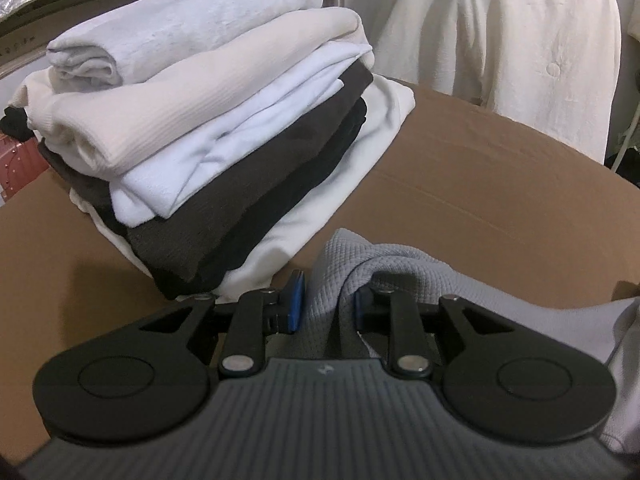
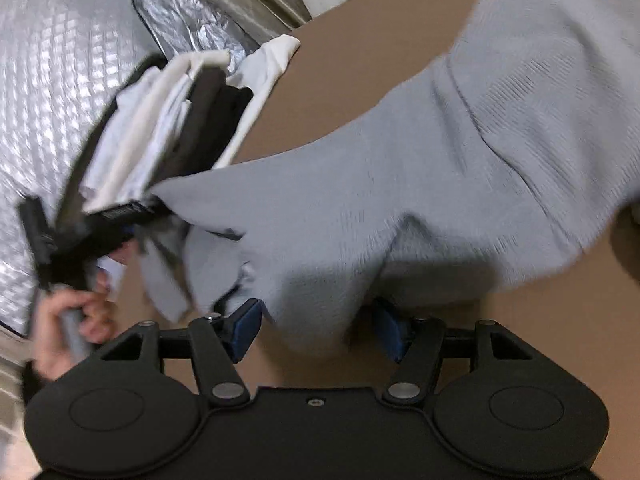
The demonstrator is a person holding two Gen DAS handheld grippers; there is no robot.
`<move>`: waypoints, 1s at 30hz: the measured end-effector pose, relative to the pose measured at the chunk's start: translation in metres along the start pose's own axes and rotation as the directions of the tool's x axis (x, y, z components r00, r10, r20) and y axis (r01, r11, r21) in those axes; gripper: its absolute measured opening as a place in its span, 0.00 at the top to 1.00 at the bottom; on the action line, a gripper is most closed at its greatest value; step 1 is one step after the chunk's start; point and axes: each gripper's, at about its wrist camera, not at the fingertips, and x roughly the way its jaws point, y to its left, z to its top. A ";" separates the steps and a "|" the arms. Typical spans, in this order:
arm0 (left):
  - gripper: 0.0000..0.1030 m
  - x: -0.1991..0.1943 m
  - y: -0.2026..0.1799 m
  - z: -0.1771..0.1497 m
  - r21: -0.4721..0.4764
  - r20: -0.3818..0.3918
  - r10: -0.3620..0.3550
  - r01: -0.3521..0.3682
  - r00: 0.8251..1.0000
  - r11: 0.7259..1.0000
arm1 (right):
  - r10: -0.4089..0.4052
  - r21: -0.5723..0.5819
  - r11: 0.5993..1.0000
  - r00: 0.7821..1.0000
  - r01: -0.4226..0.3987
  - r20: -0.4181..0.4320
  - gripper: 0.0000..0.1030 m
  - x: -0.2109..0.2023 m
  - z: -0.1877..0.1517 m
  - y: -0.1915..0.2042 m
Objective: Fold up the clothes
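Grey waffle-knit garment (image 1: 384,276) bunches at lower centre of the left wrist view, gathered between the blue pads of the left gripper (image 1: 326,300), whose jaws stand narrowly parted and appear closed on the cloth. A stack of folded clothes (image 1: 208,128) fills the upper left on the brown worktop (image 1: 500,184); a white shirt (image 1: 512,32) hangs at upper right.

In the blurred right wrist view the garment (image 2: 420,160) stretches from lower left to upper right, its long axis on that diagonal. Its lower edge drapes between the wide-spread jaws of the right gripper (image 2: 320,328); whether they pinch it cannot be told. At left the person's hand (image 2: 76,316) holds the other gripper beside the stack (image 2: 168,128). The right gripper looks nearer the garment's middle.
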 end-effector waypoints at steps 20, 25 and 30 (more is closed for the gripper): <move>0.56 -0.050 0.022 0.007 0.007 0.014 -0.090 0.089 0.996 0.996 | -0.069 -0.132 0.991 0.872 0.005 -0.485 0.90 -0.127 -0.120 0.040; 0.43 -0.065 0.021 0.007 -0.025 0.146 -0.121 0.126 0.982 0.992 | -0.165 -0.233 0.970 0.879 0.063 -0.448 0.60 -0.131 -0.105 0.035; 0.31 -0.035 -0.004 0.001 -0.009 0.010 -0.276 0.276 0.961 0.961 | -0.114 -0.268 0.962 0.968 0.052 -0.222 0.53 -0.154 -0.035 0.042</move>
